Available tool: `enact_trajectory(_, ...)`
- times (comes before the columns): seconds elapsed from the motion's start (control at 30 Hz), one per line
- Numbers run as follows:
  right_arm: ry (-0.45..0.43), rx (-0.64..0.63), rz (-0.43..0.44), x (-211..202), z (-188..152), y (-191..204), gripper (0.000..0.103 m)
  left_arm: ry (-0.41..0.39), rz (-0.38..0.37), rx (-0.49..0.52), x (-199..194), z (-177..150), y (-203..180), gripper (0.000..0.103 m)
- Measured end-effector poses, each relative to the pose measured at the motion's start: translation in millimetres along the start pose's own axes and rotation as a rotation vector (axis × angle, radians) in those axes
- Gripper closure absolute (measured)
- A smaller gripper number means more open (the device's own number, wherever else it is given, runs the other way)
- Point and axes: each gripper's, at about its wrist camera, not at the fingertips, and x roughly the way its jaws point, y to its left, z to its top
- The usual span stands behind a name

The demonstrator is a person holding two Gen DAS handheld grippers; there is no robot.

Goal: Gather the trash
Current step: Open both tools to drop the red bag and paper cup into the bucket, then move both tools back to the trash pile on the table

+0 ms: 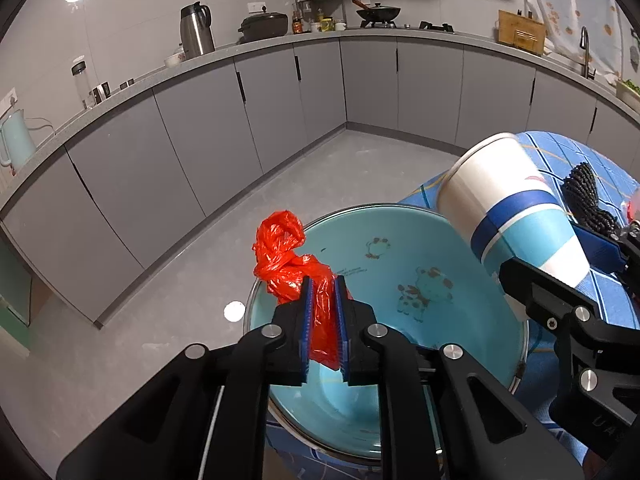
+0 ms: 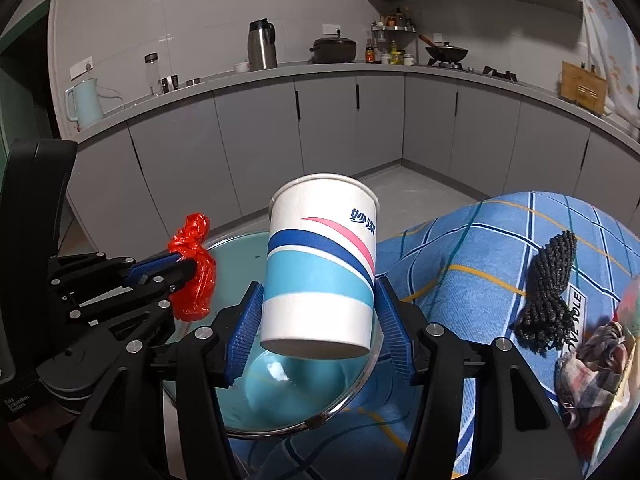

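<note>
the table (image 2: 480, 248), covered in a blue checked cloth, carried a wide light-blue basin (image 1: 404, 264) with cartoon prints inside, set at the table's near edge. both grippers hung over this basin. the right gripper (image 2: 318, 320) was clamped on a paper cup (image 2: 320, 264), white with blue and pink bands; its blue ribbed pads pressed the cup's lower sides, and the cup was held clear above the basin, open mouth up and tilted away from the camera. the left gripper (image 1: 323, 320) had its jaws close together with a crumpled red plastic bag (image 1: 288, 256) pinched between the pads; the bag bunched out past the fingertips, above the basin's rim on the side away from the cup. a black beaded bundle (image 2: 548, 284) lay on the cloth, well apart from the basin.
</note>
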Motion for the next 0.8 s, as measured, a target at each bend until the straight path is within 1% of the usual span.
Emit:
enact_trajectory(0.03, -0.004, 0.0, -0.002, 0, 0, 0, 0.04, -0.003, 0.008, -0.001, -1, 1, -1, 0.077)
enact_trajectory(0.07, -0.003, 0.002, 0.001, 0, 0, -1, 0.039, -0.006, 0.011, -0.002, -1, 1, 0, 0.068)
enact_trajectory(0.1, 0.0, 0.004, 0.005, 1, 0, -2, 0.038, -0.009, 0.01, -0.003, -2, 2, 0, 0.065)
enact_trajectory(0.13, 0.0, 0.004, 0.002, 1, -1, -1, 0.038, -0.012, 0.009, -0.003, -3, 2, 0, 0.064)
enact_trajectory(0.2, 0.0, 0.008, 0.0, -1, -1, -3, 0.037, -0.011, 0.012, -0.003, -3, 2, 0, 0.064)
enact_trajectory(0.23, -0.003, 0.013, -0.004, -3, -1, -5, 0.037, -0.012, 0.014, -0.004, -4, 2, 1, 0.062)
enact_trajectory(0.27, -0.007, 0.021, -0.008, -6, -2, -7, 0.037, -0.013, 0.017, -0.006, -4, 2, 2, 0.057)
enact_trajectory(0.33, -0.009, 0.035, -0.019, -12, -3, -13, 0.036, -0.02, 0.027, -0.016, -6, 3, 4, 0.052)
enact_trajectory(0.4, -0.01, 0.048, -0.034, -20, -4, -20, 0.035, -0.025, 0.032, -0.021, -8, 2, 6, 0.051)
enact_trajectory(0.47, -0.018, 0.052, -0.056, -29, -6, -24, 0.034, -0.03, 0.034, -0.026, -10, 4, 8, 0.047)
enact_trajectory(0.53, -0.02, 0.057, -0.08, -35, -8, -28, 0.034, -0.037, 0.03, -0.025, -14, 3, 5, 0.044)
enact_trajectory(0.6, -0.025, 0.059, -0.093, -42, -10, -31, 0.034, -0.044, 0.023, -0.014, -18, 3, 0, 0.043)
enact_trajectory(0.7, -0.039, 0.057, -0.137, -56, -14, -35, 0.034, -0.051, 0.012, -0.005, -23, 3, -7, 0.04)
enact_trajectory(0.77, -0.048, 0.064, -0.159, -64, -16, -40, 0.034, -0.06, 0.006, 0.001, -28, 3, -13, 0.034)
enact_trajectory(0.8, -0.055, 0.069, -0.176, -70, -17, -45, 0.034, -0.065, 0.001, 0.004, -31, 3, -16, 0.032)
